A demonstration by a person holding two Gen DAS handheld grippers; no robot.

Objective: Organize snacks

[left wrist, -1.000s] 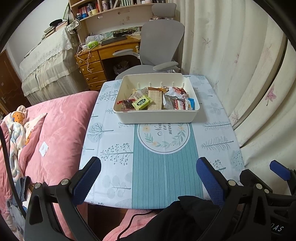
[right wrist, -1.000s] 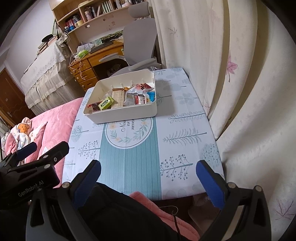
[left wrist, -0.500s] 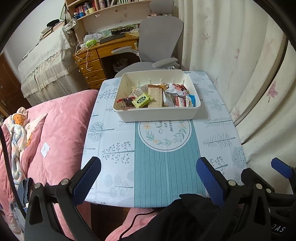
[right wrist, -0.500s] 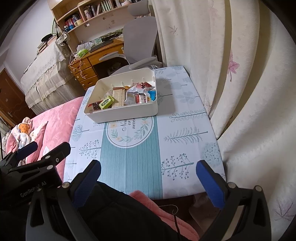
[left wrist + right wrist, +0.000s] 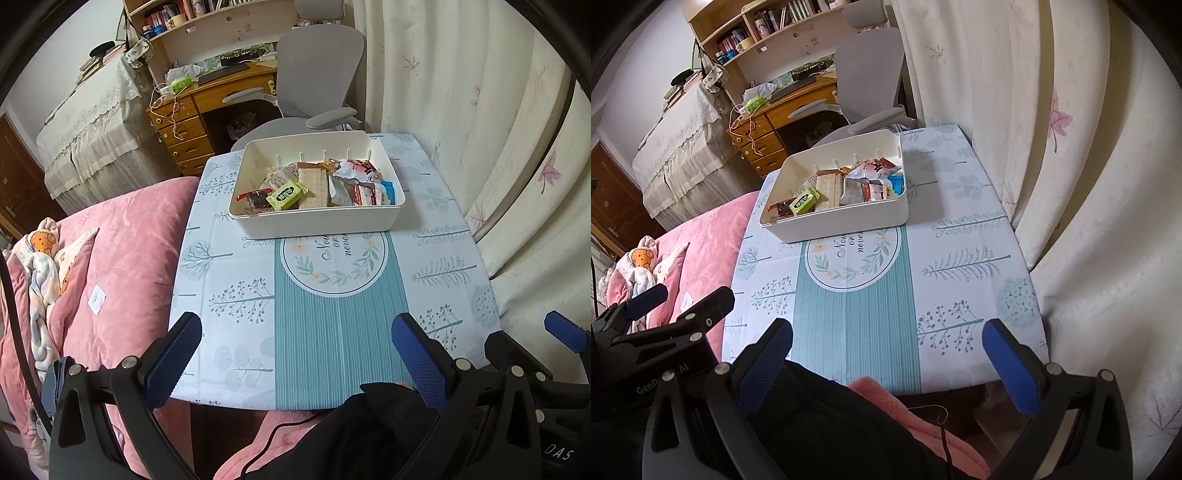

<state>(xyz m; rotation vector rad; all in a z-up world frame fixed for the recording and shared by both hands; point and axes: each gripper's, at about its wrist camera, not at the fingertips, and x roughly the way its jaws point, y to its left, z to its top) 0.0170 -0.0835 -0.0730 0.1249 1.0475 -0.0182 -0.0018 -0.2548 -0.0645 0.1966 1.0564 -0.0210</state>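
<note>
Both the left gripper (image 5: pixel 295 350) and the right gripper (image 5: pixel 886 350) are hanging wide apart and empty at the table's (image 5: pixel 332 332) near edge, well short of the white bin (image 5: pixel 317 221) holding snacks (image 5: pixel 317 184).

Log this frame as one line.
left gripper: open, empty | right gripper: open, empty | snacks: in white bin | bin: far end of table

Grey chair (image 5: pixel 314 70) at wooden desk (image 5: pixel 207 99); floral curtains (image 5: pixel 461 92) right; pink bedding (image 5: pixel 122 251) left, possibly bed.
</note>
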